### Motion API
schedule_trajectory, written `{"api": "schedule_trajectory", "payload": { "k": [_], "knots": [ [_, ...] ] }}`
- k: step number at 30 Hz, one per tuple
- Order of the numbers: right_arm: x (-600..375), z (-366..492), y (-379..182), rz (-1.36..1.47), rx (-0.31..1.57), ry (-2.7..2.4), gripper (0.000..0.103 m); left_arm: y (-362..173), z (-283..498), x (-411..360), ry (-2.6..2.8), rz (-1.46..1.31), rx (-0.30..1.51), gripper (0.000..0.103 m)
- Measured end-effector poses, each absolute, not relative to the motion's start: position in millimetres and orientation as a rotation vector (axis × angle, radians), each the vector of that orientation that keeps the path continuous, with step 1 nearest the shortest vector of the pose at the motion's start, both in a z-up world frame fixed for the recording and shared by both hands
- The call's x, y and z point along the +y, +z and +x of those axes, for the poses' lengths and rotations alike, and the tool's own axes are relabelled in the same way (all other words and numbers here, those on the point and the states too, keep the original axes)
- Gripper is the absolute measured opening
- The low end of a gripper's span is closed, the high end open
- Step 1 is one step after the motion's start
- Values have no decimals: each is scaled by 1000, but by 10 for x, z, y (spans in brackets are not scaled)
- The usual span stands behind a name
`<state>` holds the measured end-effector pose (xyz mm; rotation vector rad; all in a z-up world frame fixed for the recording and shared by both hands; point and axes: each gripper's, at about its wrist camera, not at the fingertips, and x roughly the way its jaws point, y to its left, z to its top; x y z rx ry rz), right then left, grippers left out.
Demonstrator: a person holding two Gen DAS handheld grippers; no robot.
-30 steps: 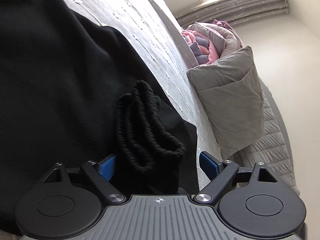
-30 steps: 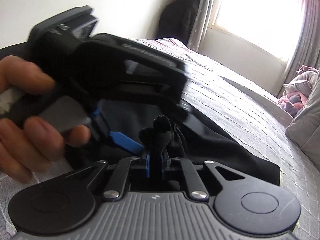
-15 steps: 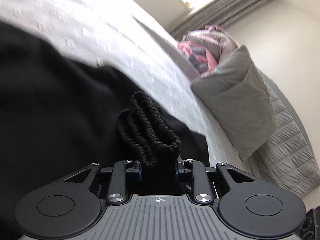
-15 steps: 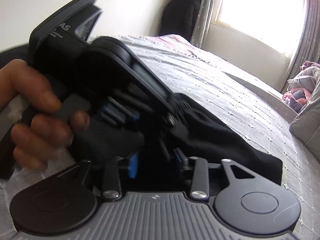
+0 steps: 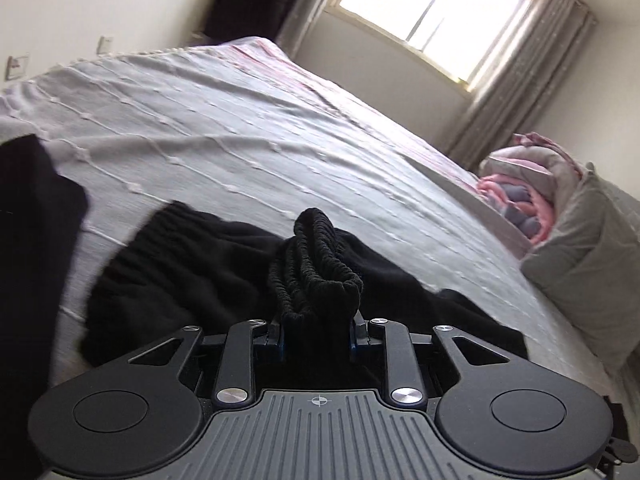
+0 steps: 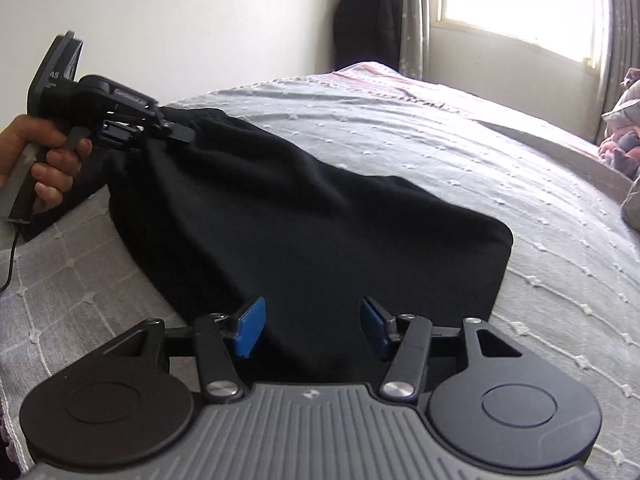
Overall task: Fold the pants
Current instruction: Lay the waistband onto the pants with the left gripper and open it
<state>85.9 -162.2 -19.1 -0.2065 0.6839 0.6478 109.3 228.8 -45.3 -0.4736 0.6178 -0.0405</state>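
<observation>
The pants (image 6: 304,216) lie on the bed (image 6: 500,152), black on the grey cover, and one end is lifted off it. The left gripper (image 5: 316,326) is closed on the bunched elastic waistband (image 5: 316,264); in the right wrist view this same gripper (image 6: 160,128) is held up by the left hand (image 6: 48,160) at the far left, and the cloth hangs down from it in a slope. The right gripper (image 6: 312,326) has its jaws wide apart, one blue pad on each side of the near edge of the cloth, but it grips nothing.

The fabric looks soft and limp, maybe a knit, rather light, and not slippery. It will sag and wrinkle wherever it is not supported, so I think it needs two holds. The waistband is thick and ribbed and gives a firm grip. The second good place is probably the near edge between the right pads, or its corner (image 6: 500,236).

The long axis seems to run from the raised waistband at the far left down to the near edge in front of the right gripper. Whether the legs lie doubled under the cloth I cannot tell
</observation>
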Motion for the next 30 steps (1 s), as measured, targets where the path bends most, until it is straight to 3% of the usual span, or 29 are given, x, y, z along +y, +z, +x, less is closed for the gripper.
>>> {"api": "schedule_trajectory", "payload": {
  "k": [6, 15, 23, 25, 26, 30],
  "knots": [
    [-1609, 1063, -323, -123, 801, 630, 85, -534, 1071, 2157, -4, -269, 647, 24],
    [-1709, 1167, -333, -44, 830, 622, 85, -509, 980, 1916, 70, -31, 691, 25],
    [-1707, 1112, -214, -41, 808, 609, 86, -261, 871, 1992, 108, -56, 620, 43],
    [-1774, 1101, -129, -3, 775, 611, 86, -131, 790, 1960, 171, -9, 557, 59],
    [-1808, 1101, -93, 19, 762, 607, 86, -64, 754, 1951, 192, 1, 526, 61],
    [-1785, 1129, -116, 13, 767, 557, 83, 65, 732, 1829, 113, -55, 459, 61]
  ]
}}
